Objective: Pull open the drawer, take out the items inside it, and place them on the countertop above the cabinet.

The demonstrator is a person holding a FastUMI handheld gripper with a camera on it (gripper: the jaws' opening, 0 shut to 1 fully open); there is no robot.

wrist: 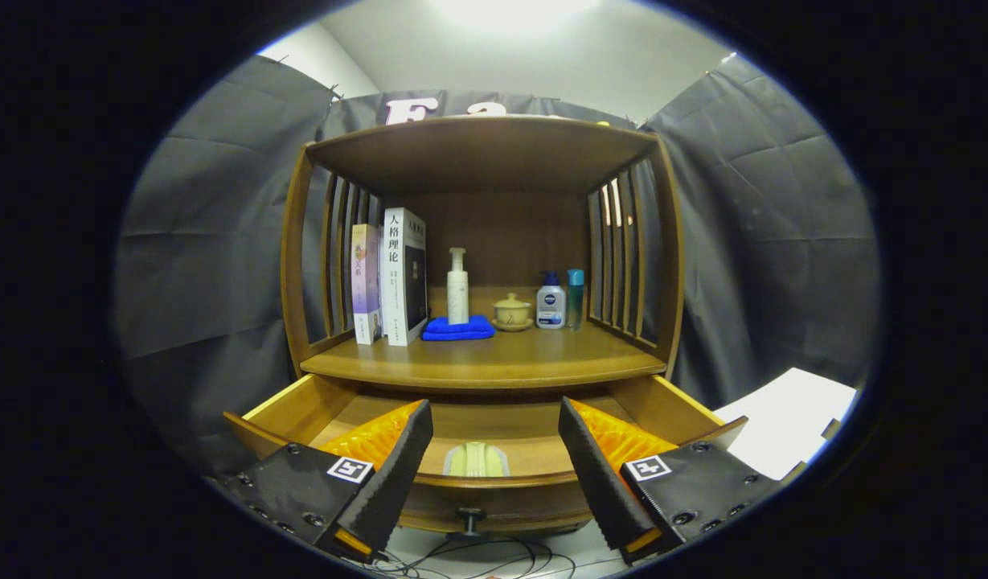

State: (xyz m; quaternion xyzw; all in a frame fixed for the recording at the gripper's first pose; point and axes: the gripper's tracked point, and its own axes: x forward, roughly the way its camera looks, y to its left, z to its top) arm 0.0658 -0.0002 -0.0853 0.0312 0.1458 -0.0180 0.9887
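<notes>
Wooden cabinet (pixel 484 241), open-fronted, with slatted side panels and one countertop shelf (pixel 494 358) above a single drawer (pixel 494 438). The drawer stands pulled out toward the camera; its front panel carries a dark round knob (pixel 470 516) at centre. Inside the drawer, near the front wall and between the two fingers, lies one pale greenish item (pixel 477 460), only partly visible over the drawer's front edge; what it is cannot be told. The gripper (pixel 495 454) hangs over the open drawer with its fingers spread wide apart, holding nothing, one to each side of the pale item and touching neither it nor the drawer walls as far as can be seen. On the countertop, from the left side: two upright books (pixel 389 277) standing side by side against the slats; a folded blue cloth (pixel 458 328) with a tall white pump bottle (pixel 457 288) standing just behind or on it; a small yellowish lidded cup on a saucer (pixel 512 312); a white bottle with a blue cap (pixel 551 302); and, just beside it, a slim teal bottle (pixel 575 299). Beside the cabinet, beyond the right finger, is a white flat surface (pixel 787 418). Dark cables (pixel 494 559) lie on the floor below the drawer front.
</notes>
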